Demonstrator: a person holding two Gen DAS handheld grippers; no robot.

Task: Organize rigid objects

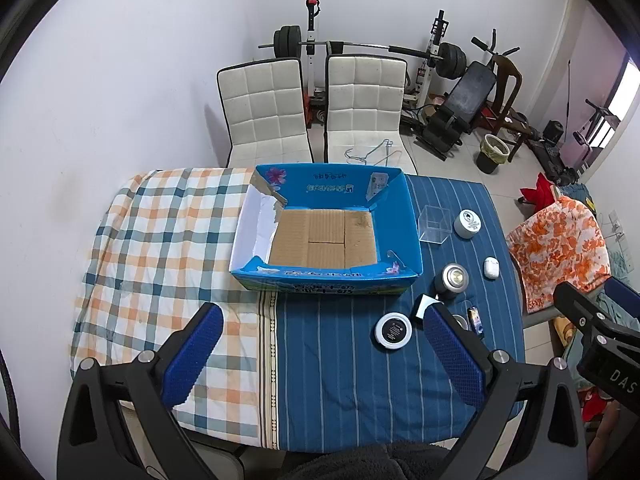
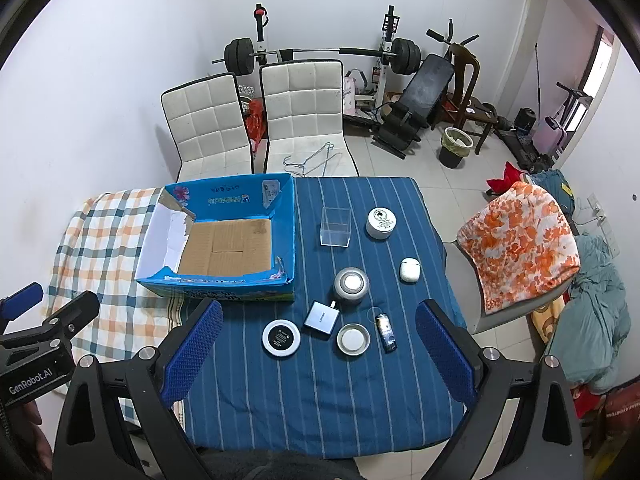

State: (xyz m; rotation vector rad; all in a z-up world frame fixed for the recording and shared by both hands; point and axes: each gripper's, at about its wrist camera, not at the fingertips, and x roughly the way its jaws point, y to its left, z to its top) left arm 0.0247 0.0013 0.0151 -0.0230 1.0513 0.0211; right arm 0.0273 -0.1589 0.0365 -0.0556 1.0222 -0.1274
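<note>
Here you hold both tools above the near edge of the tabletop (image 2: 320, 400), each with its blue pads spread wide and gripping nothing: the left tool (image 1: 322, 354) hangs over the seam between checked and striped cloth, the right tool (image 2: 320, 346) over the blue stripes. The blue cardboard box (image 2: 224, 240) sits open on the left half, only bare brown cardboard showing on its floor. To its right, all outside it, lie 8 small items: a clear plastic cube (image 2: 335, 226), a white jar (image 2: 381, 223), a white earbud case (image 2: 410, 269), a round silver speaker (image 2: 351, 284), a grey charger block (image 2: 321, 317), a black-and-white disc (image 2: 281, 339), a round tin (image 2: 353, 339) and a small dark bottle (image 2: 386, 332) on its side.
</note>
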